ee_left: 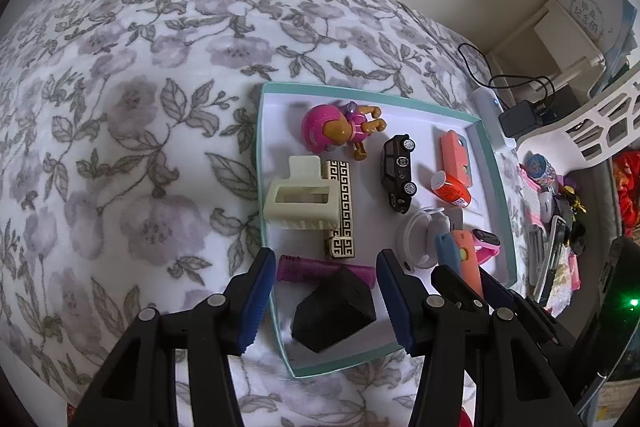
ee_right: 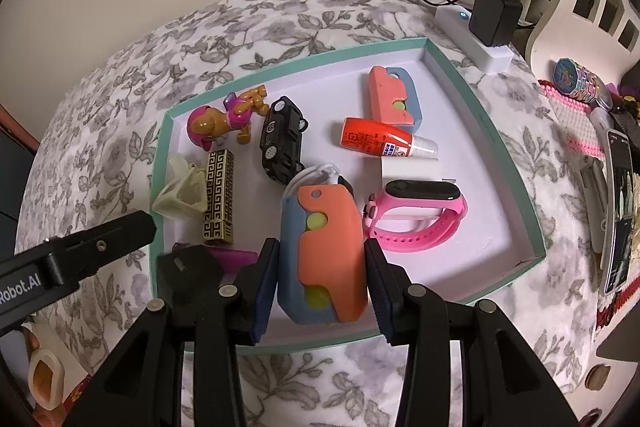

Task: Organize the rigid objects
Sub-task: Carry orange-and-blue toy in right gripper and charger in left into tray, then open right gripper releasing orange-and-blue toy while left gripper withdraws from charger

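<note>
Lying in the shallow white tray with teal rim are two orange-and-blue toy shapes with yellow dots, one black toy car, one pink-helmeted toy figure, one gold box with black key pattern, one cream hair claw, one red glue bottle, one pink wristwatch, one black block and one purple bar.

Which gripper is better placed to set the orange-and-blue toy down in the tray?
Right. The right gripper already has the orange-and-blue toy between its pads, above the tray. The left gripper is open and empty, over the black block.
</note>
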Action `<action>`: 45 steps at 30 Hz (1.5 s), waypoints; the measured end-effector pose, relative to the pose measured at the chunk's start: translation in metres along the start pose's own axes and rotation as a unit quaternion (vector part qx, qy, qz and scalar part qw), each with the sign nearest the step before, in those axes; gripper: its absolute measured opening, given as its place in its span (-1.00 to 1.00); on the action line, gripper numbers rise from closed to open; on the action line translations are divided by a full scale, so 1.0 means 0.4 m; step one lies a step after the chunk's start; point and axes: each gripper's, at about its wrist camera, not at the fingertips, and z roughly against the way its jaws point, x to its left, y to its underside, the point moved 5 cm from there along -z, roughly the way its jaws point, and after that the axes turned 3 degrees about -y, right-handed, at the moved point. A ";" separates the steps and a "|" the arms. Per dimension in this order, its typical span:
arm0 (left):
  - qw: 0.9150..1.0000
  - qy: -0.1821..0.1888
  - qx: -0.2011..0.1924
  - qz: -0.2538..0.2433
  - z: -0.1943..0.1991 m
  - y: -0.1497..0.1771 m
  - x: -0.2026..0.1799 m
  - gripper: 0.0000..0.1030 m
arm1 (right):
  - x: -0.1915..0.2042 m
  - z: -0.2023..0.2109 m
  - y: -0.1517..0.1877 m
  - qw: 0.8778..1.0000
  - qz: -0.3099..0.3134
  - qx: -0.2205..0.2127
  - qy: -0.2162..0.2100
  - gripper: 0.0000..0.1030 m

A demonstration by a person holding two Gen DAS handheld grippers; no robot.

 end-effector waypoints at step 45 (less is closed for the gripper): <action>0.986 -0.122 -0.113 0.012 0.142 0.099 0.160 1.00 | 0.047 0.098 0.019 0.994 0.025 -0.095 0.041 0.68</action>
